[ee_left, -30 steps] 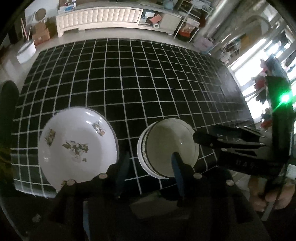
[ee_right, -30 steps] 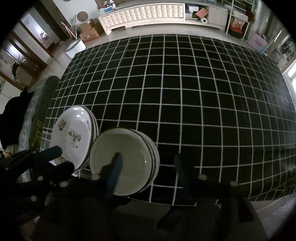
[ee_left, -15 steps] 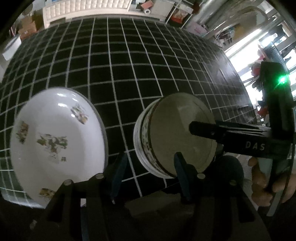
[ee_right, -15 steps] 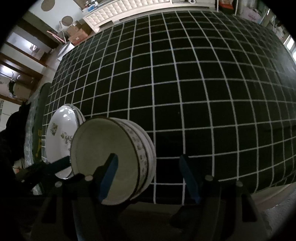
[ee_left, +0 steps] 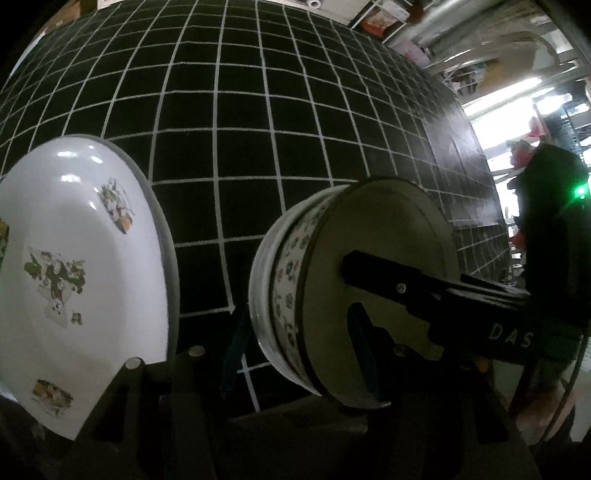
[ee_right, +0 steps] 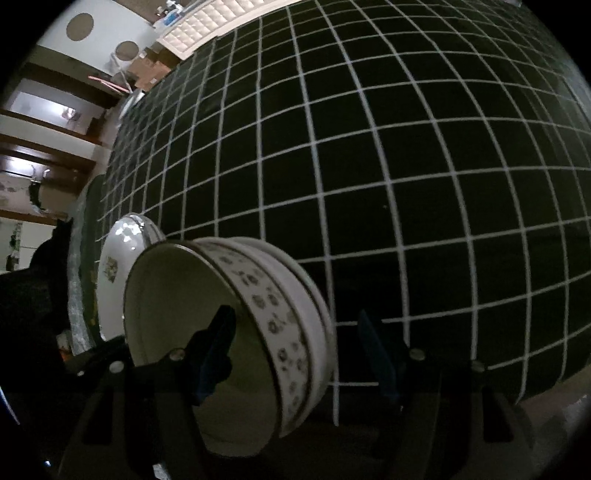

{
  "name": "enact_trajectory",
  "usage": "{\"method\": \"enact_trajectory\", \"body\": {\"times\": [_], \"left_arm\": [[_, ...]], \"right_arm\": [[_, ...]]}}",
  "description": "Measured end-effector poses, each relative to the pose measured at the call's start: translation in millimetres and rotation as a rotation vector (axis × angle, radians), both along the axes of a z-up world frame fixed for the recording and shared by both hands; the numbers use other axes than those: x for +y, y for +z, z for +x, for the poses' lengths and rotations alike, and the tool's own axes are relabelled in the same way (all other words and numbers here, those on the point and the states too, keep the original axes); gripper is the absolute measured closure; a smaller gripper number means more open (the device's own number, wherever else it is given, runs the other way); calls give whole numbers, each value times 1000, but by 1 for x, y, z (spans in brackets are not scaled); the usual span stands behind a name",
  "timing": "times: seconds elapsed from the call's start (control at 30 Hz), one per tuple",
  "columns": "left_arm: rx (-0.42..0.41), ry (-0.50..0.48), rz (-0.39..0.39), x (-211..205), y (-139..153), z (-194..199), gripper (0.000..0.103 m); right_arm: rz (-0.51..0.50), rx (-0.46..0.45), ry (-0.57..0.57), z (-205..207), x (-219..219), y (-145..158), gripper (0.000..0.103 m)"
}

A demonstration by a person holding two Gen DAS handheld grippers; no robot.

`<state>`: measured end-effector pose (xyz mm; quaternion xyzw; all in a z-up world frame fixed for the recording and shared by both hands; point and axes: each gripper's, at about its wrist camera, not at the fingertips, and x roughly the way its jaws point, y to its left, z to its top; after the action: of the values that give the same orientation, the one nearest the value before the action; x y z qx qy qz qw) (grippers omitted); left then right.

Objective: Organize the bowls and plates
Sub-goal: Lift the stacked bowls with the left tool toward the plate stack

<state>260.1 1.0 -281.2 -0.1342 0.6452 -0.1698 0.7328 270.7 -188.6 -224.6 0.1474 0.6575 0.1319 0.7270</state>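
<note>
A stack of floral-banded bowls stands near the front edge of the table, and shows in the right wrist view. A white floral plate stack lies to its left, and shows in the right wrist view. My left gripper is open, its jaws straddling the stack's left wall, one finger inside the top bowl. My right gripper is open, straddling the stack's right wall, its left finger inside the top bowl. The right gripper's body crosses the bowl in the left wrist view.
The table is covered by a black cloth with a white grid. Its front edge runs just below the bowls. A white tufted bench and boxes stand beyond the far edge. Shelving and bright windows lie to the right.
Both grippers have come down and forward onto the bowl stack, which now looms much larger. Each now has one finger inside the top bowl. The jaws stay open.
</note>
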Motion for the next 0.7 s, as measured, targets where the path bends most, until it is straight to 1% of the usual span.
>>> {"method": "enact_trajectory", "body": {"times": [0.1,0.27,0.37,0.47,0.6,0.7], "left_arm": [[-6,2,36,-7,-4,-2,53],[1,27,28,-8,-4,-3,53],[-4,43,25,-5,-4,-7,53],[-11,50,35,0,0,-12,53],[-12,58,46,-4,1,-11,52],[12,75,51,-7,1,-11,52]], "right_arm": [[11,15,-25,0,-1,-5,31],[58,34,-34,-5,1,-7,33],[44,22,-60,-8,0,-5,33],[30,32,-74,-10,2,-4,33],[17,45,-94,-10,4,-3,33],[-15,60,-112,-9,9,-2,31]]}}
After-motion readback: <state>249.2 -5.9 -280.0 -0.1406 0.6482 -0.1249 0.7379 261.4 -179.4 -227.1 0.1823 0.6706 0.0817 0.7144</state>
